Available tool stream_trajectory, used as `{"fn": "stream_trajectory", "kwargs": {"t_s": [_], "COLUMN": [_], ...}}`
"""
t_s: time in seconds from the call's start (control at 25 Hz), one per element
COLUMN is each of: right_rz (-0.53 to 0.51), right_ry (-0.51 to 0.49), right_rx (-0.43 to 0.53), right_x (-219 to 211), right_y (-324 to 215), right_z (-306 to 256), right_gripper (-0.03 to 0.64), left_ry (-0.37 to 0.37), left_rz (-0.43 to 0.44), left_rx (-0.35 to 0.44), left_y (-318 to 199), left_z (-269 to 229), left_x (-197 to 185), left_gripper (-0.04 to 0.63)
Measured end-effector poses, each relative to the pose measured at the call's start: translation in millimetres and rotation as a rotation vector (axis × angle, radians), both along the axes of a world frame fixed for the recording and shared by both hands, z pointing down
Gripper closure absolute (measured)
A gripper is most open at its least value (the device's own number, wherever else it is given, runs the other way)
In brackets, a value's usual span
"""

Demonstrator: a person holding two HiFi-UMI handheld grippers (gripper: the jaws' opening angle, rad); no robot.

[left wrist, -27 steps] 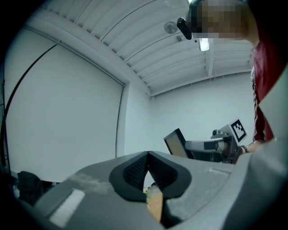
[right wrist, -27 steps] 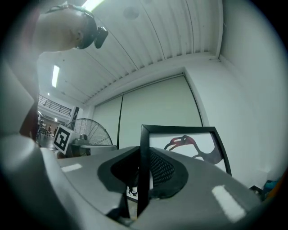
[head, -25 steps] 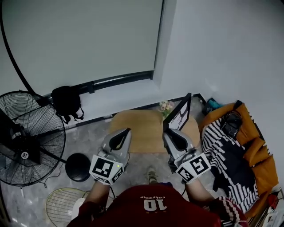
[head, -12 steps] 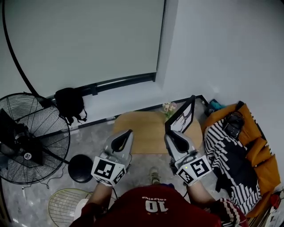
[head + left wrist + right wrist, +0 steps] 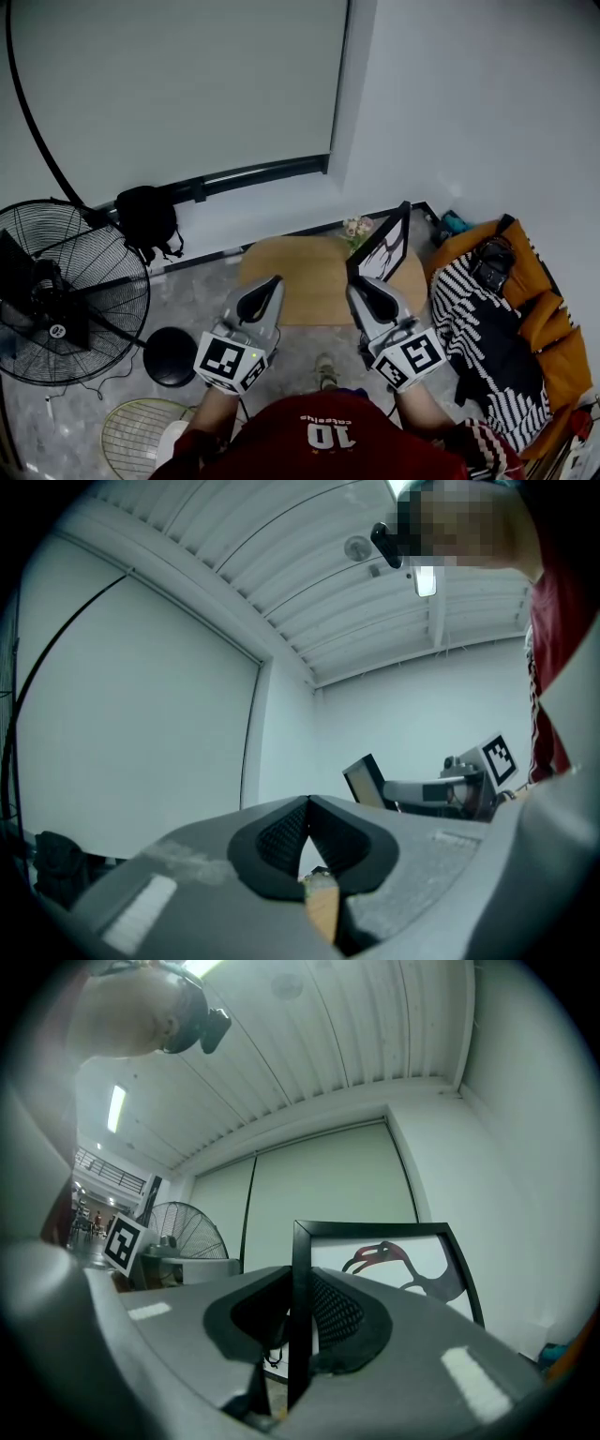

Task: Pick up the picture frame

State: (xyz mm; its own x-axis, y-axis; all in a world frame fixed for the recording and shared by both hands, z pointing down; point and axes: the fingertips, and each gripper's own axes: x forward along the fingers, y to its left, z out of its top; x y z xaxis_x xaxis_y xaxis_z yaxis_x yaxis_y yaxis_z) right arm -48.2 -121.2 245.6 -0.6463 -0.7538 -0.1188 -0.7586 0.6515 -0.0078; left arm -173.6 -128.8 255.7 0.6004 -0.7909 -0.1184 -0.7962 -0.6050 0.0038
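The picture frame point(image 5: 385, 246) is black-edged with a red-headed bird print point(image 5: 394, 1265). It stands upright above the right part of the round wooden table point(image 5: 295, 277). My right gripper point(image 5: 362, 284) is shut on the frame's left edge point(image 5: 300, 1307), with one pad on each side. My left gripper point(image 5: 268, 285) hovers over the table's front left, apart from the frame. Its jaws point(image 5: 307, 804) are shut with nothing between them. The left gripper view shows the frame point(image 5: 364, 782) off to the right.
A standing fan point(image 5: 66, 300) and a black round stool point(image 5: 169, 354) are at the left. A black bag point(image 5: 145, 217) lies by the wall. Small flowers point(image 5: 356, 226) sit behind the frame. A striped cloth on orange cushions point(image 5: 487, 328) fills the right.
The head view has shifted slightly. Both grippers and the frame stay where they were, with the grip unchanged.
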Motion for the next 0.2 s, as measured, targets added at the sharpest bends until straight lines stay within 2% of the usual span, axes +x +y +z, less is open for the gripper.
{"fn": "stream_trajectory", "kwargs": {"t_s": [0.2], "right_rz": [-0.003], "right_ry": [0.000], "right_rx": [0.002], "right_x": [1.7], "right_y": [2.2], "right_z": [0.8], "right_gripper": [0.552], "left_ry": [0.014], "left_rz": [-0.001], "left_rx": [-0.009], "left_y": [1.4], "left_z": [2.8], "left_x": [0.3], "left_gripper": [0.592]}}
